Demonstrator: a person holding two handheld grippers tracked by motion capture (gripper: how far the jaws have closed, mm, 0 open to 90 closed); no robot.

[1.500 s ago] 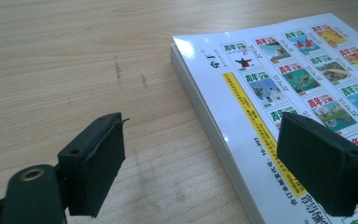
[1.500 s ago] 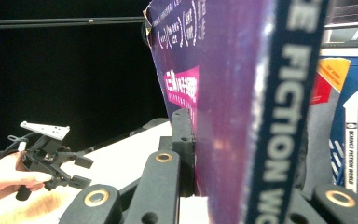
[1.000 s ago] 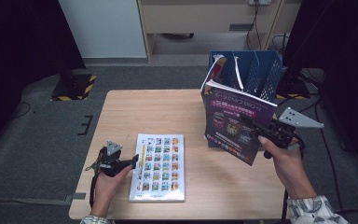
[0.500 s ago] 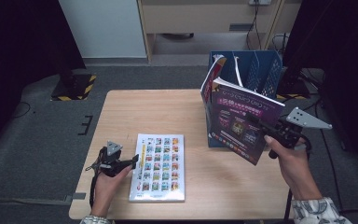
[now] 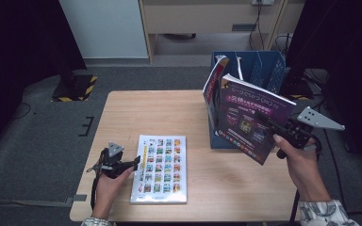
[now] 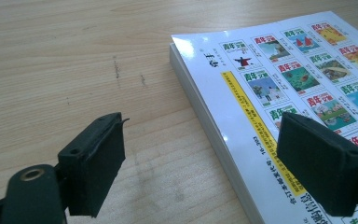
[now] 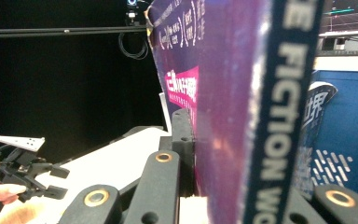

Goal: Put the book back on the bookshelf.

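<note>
Above the table [image 5: 179, 113], the right hand-held gripper [image 5: 269, 123] was clamped on a magazine [image 5: 250, 122] that could slip if tilted; the left hand-held gripper [image 5: 134, 162] stood apart.

I work in a recording lab: black curtains [image 5: 19, 56] hang left of my left claw [image 5: 134, 165], grey carpet [image 5: 42, 141] surrounds the light wooden table [image 5: 169, 113], cables trail ahead.

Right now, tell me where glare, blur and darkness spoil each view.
High view: even light on the table, dark surroundings, slightly soft. Left gripper view: glare whitens the near corner of the white book; the pads are sharp. Right gripper view: the purple magazine is blurred by closeness, against a black background.
</note>
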